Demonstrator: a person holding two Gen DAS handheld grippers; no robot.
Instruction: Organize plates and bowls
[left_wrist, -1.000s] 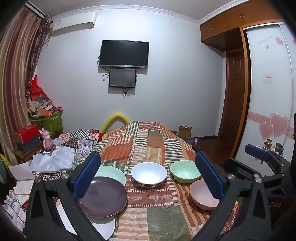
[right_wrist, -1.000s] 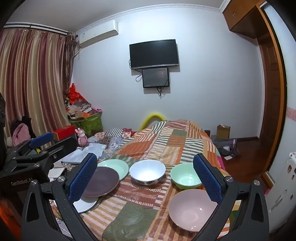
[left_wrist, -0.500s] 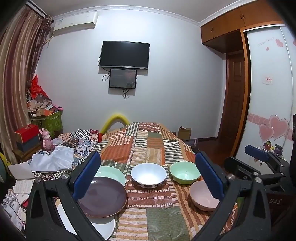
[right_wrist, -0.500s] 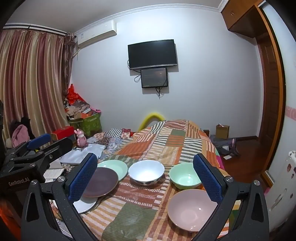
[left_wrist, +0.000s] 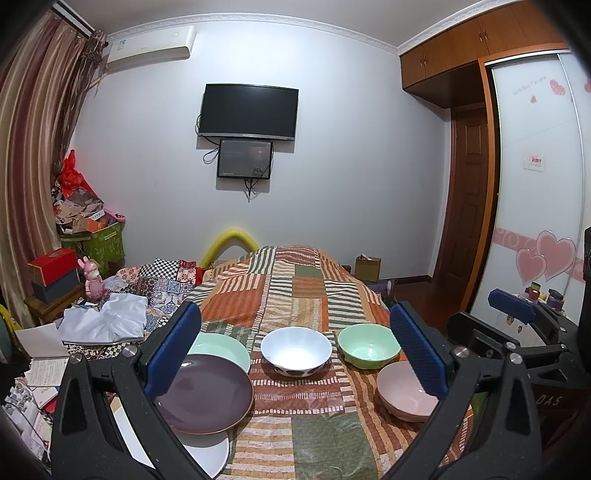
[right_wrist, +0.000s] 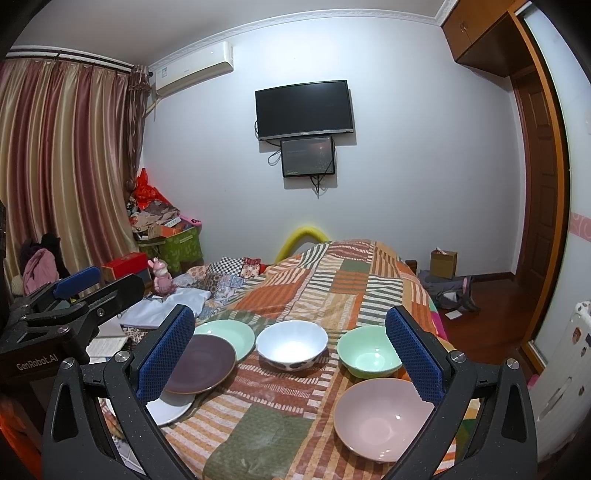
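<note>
The left gripper (left_wrist: 295, 350) hovers with its blue-padded fingers (left_wrist: 173, 347) spread wide and nothing between them, framing the crockery below; the right gripper (right_wrist: 291, 354) is likewise splayed fully open and empty, its pads (right_wrist: 413, 354) bracketing the same row from a little further right. Both seem held back and above the bed to survey the pieces before a first pick, since no dish is touched. On the striped patchwork bedspread (left_wrist: 295, 295) the white bowl (left_wrist: 296, 350) sits in the middle, the green bowl (left_wrist: 368, 350) just beside it to the right, and the pink bowl (right_wrist: 384, 419) nearer the camera, close to the green one. To the left, the purple plate (left_wrist: 207, 398) overlaps the rim of a green plate (left_wrist: 221, 349) behind it and lies partly over a white plate (left_wrist: 207, 454) near the bed's edge. All three bowls look empty, as do the plates. Bowls grouped right and plates left suggests each kind is meant to be stacked with its own, though no bowl is nested yet. The next move probably calls for pinching a bowl's rim
</note>
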